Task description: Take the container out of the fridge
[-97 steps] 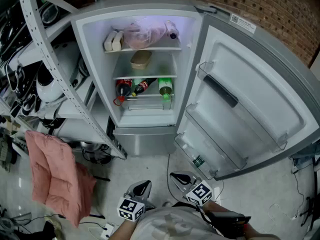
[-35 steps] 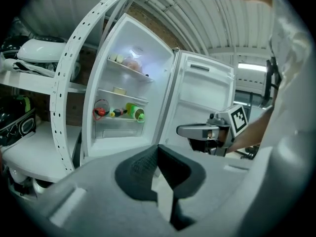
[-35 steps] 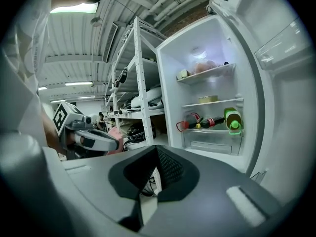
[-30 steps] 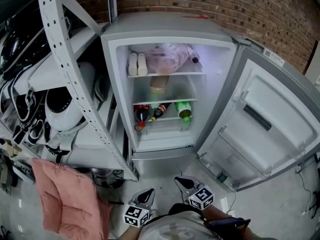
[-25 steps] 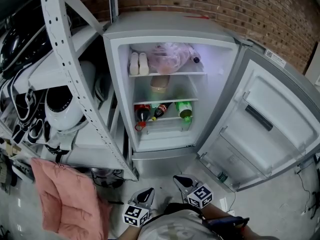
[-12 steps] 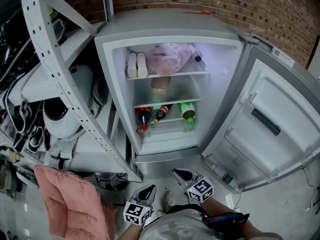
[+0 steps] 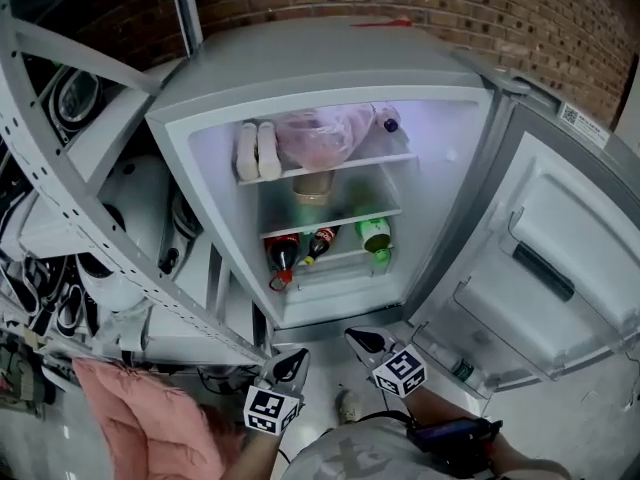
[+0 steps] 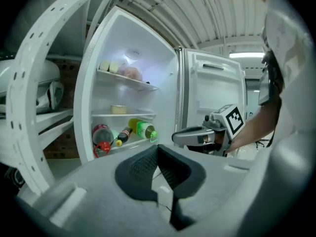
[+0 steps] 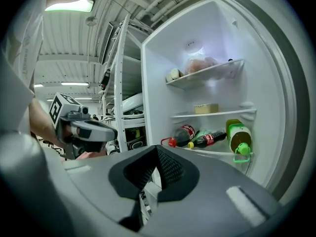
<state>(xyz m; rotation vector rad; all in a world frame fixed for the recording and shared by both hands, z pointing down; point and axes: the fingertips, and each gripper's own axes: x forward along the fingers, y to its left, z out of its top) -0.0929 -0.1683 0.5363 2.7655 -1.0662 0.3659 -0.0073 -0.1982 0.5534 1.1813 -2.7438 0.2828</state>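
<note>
The fridge (image 7: 200, 78) stands open in front of me. The container (image 7: 313, 184), a flat tan tub, sits alone on the middle shelf; it also shows as the tub (image 8: 118, 109) in the left gripper view and the tub (image 9: 206, 108) in the right gripper view. Both grippers hang low before the fridge's base, well short of the shelves. My left gripper (image 7: 292, 362) has its jaws together and holds nothing. My right gripper (image 7: 362, 341) is beside it, also shut and holding nothing. Each gripper view shows the other gripper (image 8: 200, 135) (image 9: 84, 127).
Top shelf holds a pink bag (image 7: 318, 136) and two white packs (image 7: 256, 150). Below the tub lie a red-capped cola bottle (image 7: 281, 251), a dark bottle (image 7: 318, 243) and a green bottle (image 7: 375, 233). The door (image 7: 560, 258) swings open at right; a metal rack (image 7: 90, 218) crowds the left.
I have stepped nearer the fridge, which now fills more of the head view. Both grippers have risen slightly toward its base and stay shut.
</note>
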